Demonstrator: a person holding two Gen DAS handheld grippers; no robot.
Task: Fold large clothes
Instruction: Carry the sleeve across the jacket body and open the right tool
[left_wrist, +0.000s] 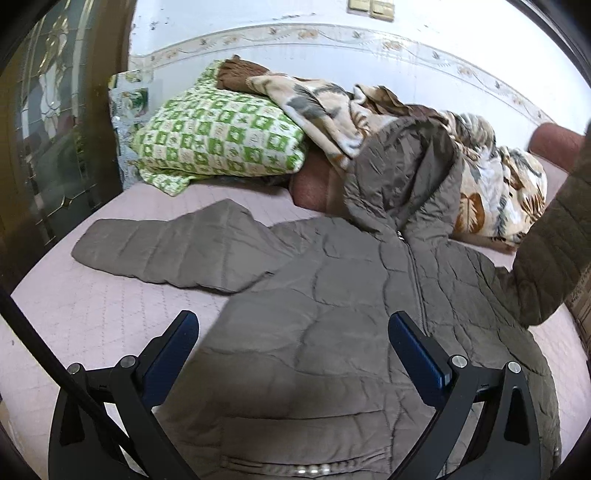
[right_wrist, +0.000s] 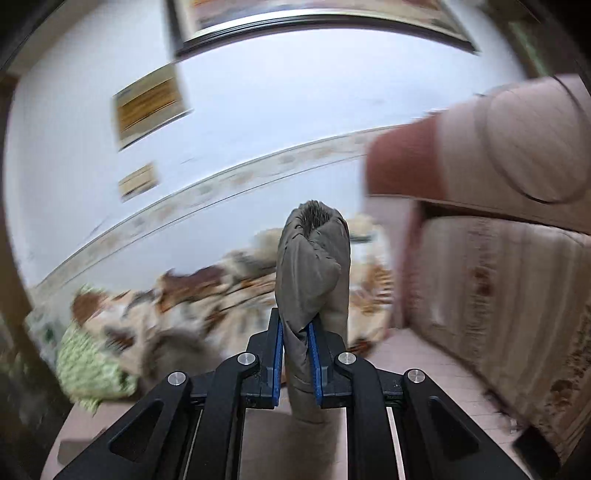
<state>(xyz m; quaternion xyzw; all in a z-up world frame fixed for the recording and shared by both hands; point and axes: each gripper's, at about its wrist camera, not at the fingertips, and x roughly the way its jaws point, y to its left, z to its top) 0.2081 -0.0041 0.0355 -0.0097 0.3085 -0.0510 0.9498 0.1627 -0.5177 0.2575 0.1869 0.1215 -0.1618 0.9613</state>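
A grey-brown quilted jacket (left_wrist: 325, 314) lies front-up on the pink bed (left_wrist: 74, 302), its zip running up the middle and its hood (left_wrist: 402, 173) propped against the bedding. One sleeve (left_wrist: 162, 251) lies spread out to the left. The other sleeve (left_wrist: 554, 236) is lifted high at the right edge of the left wrist view. My left gripper (left_wrist: 291, 343) hangs open above the jacket's lower body, nothing between its fingers. My right gripper (right_wrist: 295, 332) is shut on that lifted sleeve's cuff (right_wrist: 314, 266), which stands up between the blue pads. The right wrist view is motion-blurred.
A green checked pillow (left_wrist: 218, 136) and a leaf-patterned blanket (left_wrist: 480, 184) are piled at the back of the bed. A dark door frame (left_wrist: 110, 92) stands left. A pink padded headboard (right_wrist: 498, 147) rises on the right, framed pictures (right_wrist: 147, 103) hang on the white wall.
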